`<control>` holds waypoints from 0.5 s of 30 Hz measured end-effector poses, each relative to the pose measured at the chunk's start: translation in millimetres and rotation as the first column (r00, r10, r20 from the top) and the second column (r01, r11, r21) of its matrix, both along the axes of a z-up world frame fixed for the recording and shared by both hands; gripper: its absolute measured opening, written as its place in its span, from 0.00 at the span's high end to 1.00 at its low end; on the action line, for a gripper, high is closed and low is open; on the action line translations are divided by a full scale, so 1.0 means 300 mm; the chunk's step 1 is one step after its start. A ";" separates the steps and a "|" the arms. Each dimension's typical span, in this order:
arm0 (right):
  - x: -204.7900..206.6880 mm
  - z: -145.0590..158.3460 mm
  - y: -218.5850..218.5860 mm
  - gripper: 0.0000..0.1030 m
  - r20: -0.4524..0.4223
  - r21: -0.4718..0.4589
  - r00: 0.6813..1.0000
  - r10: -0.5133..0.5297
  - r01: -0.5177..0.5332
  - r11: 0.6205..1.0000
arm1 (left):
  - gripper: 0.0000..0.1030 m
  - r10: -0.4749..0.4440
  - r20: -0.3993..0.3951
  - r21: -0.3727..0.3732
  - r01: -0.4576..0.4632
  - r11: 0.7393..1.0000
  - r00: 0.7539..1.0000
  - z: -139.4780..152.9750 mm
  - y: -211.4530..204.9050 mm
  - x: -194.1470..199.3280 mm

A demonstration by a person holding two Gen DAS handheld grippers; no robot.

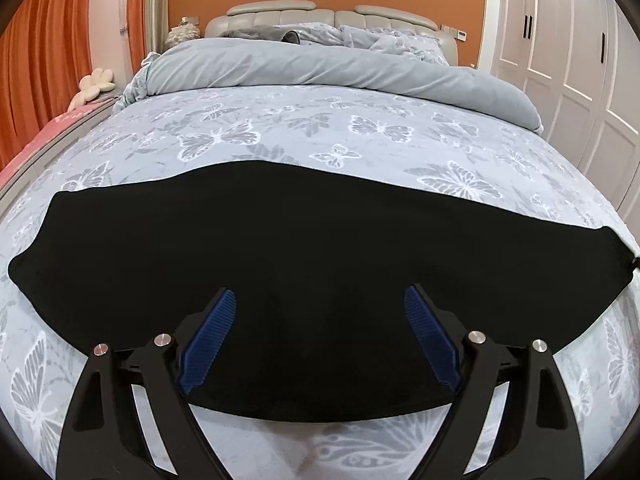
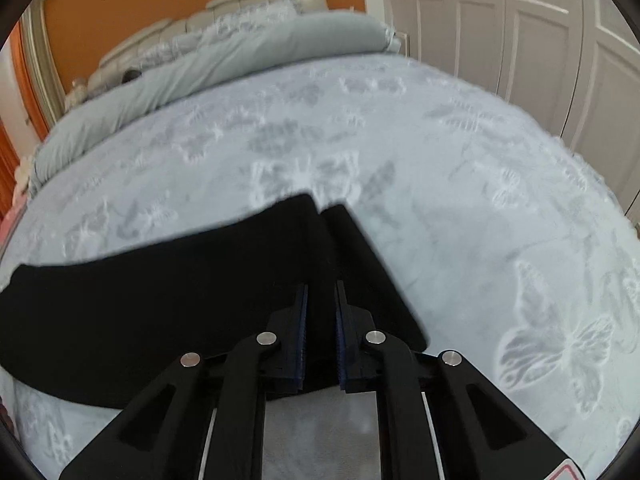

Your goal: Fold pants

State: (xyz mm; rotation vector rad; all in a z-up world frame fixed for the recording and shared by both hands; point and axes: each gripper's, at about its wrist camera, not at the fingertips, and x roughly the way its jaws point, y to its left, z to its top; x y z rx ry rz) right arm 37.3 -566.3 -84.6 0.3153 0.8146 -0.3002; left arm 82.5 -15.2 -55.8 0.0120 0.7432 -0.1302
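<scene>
Black pants [image 1: 304, 248] lie flat across the near part of the bed, stretched left to right. My left gripper [image 1: 320, 300] is open above the pants' near edge, its blue pads [image 1: 212, 340] wide apart, with nothing between them. In the right wrist view the pants [image 2: 160, 280] run to the left, and their right end shows two layers with a slit between them. My right gripper [image 2: 321, 292] is nearly closed on that end of the pants, with black cloth between its fingers.
The bed has a pale blue butterfly-print cover [image 1: 360, 128]. A rolled grey duvet [image 1: 320, 64] and pillows lie at the headboard. White wardrobe doors [image 1: 560, 40] stand to the right. Orange curtains [image 1: 40, 48] hang to the left.
</scene>
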 end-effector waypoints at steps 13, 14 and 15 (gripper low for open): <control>0.002 0.011 -0.081 0.74 0.051 0.082 0.997 -0.049 0.045 0.996 | 0.18 0.023 -0.017 -0.049 -0.024 0.999 1.000 0.005 0.032 0.014; 0.029 0.013 -0.073 0.74 0.047 0.080 0.998 -0.040 0.036 0.996 | 0.18 0.024 -0.012 -0.049 -0.024 0.998 1.000 0.008 0.034 0.013; 0.067 0.012 -0.064 0.70 0.041 0.072 0.999 -0.032 0.029 0.997 | 0.17 0.024 -0.006 -0.050 -0.024 0.998 1.000 0.011 0.036 0.011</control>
